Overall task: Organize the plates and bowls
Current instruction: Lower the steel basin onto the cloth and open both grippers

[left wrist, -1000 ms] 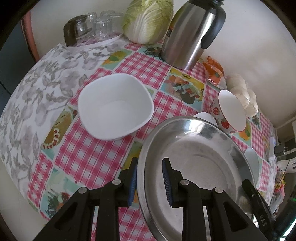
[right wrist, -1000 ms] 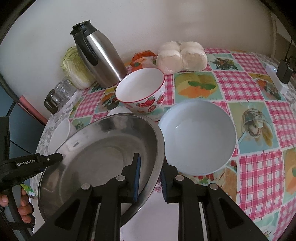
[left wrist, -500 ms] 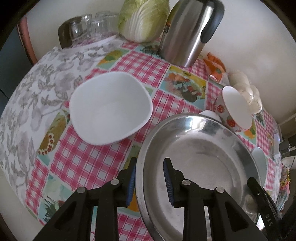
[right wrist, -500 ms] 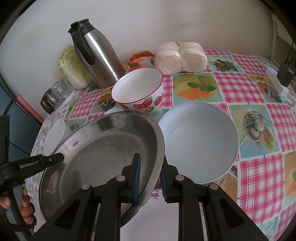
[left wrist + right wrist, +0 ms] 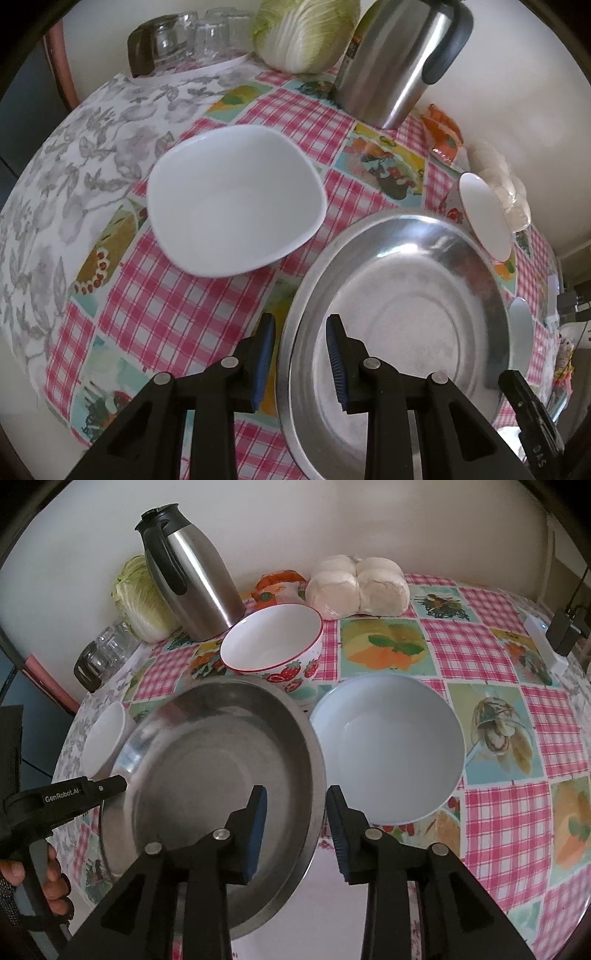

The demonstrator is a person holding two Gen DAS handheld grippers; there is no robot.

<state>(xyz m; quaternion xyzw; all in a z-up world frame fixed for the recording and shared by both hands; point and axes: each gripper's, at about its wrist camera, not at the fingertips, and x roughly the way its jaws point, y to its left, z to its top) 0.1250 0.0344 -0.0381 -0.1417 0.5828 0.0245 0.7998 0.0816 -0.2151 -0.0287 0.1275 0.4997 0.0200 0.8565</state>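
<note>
Between right claw pads: steel basin rim, just released; left claw likewise loose.

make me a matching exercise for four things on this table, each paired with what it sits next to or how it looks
Things:
1. steel basin
2. strawberry bowl
3. thermos jug
4. square white bowl

Descriptions:
A. red rim, fruit print outside
B. stands upright beside the cabbage
C. its rim sits between the pads of both hand-held grippers
D. plain, on the checked cloth near the grey floral cloth

Pairs: 1-C, 2-A, 3-B, 4-D
</note>
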